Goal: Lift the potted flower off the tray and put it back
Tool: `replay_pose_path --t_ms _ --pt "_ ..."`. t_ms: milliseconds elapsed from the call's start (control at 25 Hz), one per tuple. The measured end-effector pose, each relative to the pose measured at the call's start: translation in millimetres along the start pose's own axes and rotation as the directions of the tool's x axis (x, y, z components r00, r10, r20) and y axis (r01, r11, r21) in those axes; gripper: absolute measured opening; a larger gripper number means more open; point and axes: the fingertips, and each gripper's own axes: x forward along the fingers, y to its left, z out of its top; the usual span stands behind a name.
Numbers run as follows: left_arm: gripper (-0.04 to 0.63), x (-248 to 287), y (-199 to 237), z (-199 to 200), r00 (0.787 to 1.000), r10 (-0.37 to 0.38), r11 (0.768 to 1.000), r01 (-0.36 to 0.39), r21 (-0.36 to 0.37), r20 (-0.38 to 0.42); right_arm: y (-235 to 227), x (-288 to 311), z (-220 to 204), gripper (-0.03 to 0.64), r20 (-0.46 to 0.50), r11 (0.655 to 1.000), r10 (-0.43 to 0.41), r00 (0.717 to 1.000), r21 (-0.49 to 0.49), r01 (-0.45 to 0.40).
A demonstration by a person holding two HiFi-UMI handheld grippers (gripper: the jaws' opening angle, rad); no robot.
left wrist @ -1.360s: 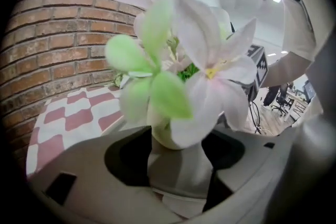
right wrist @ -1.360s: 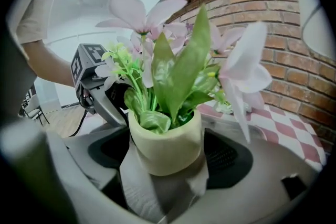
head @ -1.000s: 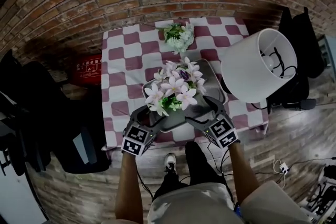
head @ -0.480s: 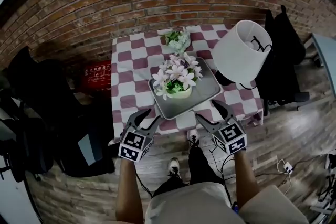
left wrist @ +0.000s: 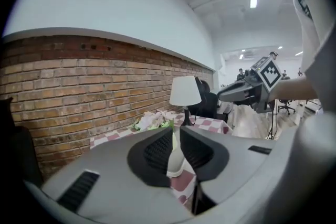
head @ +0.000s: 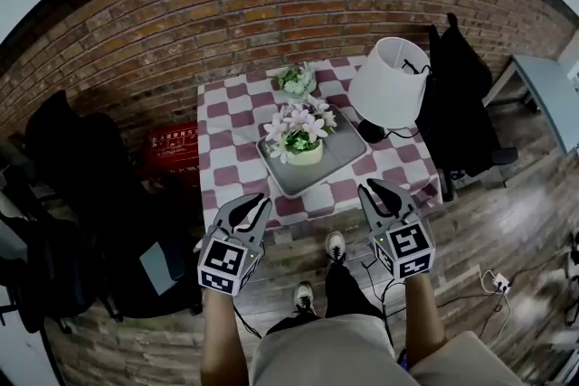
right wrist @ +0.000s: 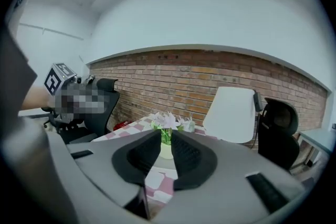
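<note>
Checked cloth (head: 226, 160) covers the table in mid-frame, before a brick wall (head: 271, 4). We see the potted flower (head: 298, 140) standing in the grey tray (head: 339, 160) at centre, with a second flower bunch (head: 296, 80) above it and a white lamp (head: 389, 84) at its right. Lower down, clear of the tray, our left gripper (head: 257, 204) and right gripper (head: 371, 191) have just been closing, down to a narrow slit with nothing between.

The potted flower (head: 297, 138) sits on the tray (head: 340, 156) (lamp (head: 389, 84) right, another bouquet (head: 296, 80) behind).
</note>
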Motion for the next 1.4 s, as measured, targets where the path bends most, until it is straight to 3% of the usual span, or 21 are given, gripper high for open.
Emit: replay_pose_path --t_ms 240,640,1400 --pt "0.017 -26 -23 26 1.0 0.015 0.999 -0.016 0.035 0.022 19 -46 22 0.017 0.051 1.0 -0.026 0.998 -0.013 0.027" --pt "0.017 -74 -31 85 0.992 0.054 0.993 -0.065 0.094 0.116 41 -98 75 0.011 0.13 0.999 -0.003 0.992 -0.031 0.007" --pt "0.017 -85 -48 104 0.991 -0.002 0.983 -0.023 0.182 0.137 65 -97 86 0.009 0.099 0.995 0.052 0.994 -0.094 -0.043"
